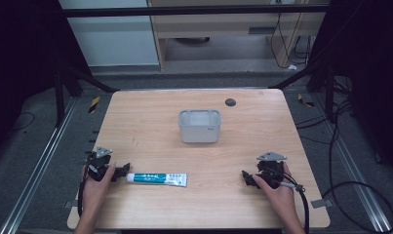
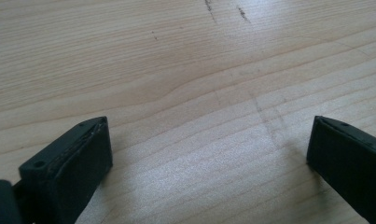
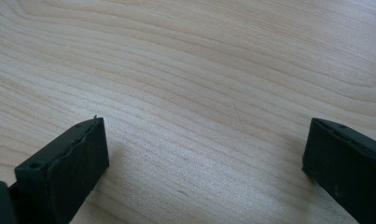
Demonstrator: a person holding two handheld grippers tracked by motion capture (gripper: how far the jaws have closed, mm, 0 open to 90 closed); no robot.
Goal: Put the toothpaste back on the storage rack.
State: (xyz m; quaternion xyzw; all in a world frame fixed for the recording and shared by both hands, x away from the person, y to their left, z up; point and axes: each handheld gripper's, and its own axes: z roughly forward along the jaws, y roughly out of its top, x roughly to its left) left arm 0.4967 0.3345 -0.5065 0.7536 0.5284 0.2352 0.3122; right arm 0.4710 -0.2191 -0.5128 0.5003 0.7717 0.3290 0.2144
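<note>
Hands come in from the bottom of the high view, each carrying a gripper low on the bench (image 1: 204, 204): left gripper (image 1: 122, 172) sits just beside the cap end of the toothpaste tube (image 1: 157, 178), nearly touching it, right gripper (image 1: 246, 178) well apart to the other side. Tube lies flat, lengthwise across the near part of the bench, white with a teal band and print, cap pointing at the left gripper, body looks full and unsquashed. Grey open bin (image 1: 199, 126) stands upright further back near mid-bench, looks empty; small dark disc (image 1: 230, 102) beyond it near the far edge. Likely job is tube into bin. Risks as I judge them: left fingers are end-on to the cap, so closing there could pinch only the cap and let the tube swing or slip; a nudge could skate the tube sideways; a hard squeeze on the soft body could dent it or push paste toward the cap; a long tube dropped crosswise could catch the bin rim. Left gripper view: fingers (image 2: 66, 172) spread wide apart, nothing between them, bare wood grain with faint scuff marks. Right gripper view: fingers (image 3: 64, 170) likewise wide apart, empty, plain wood below.
</note>
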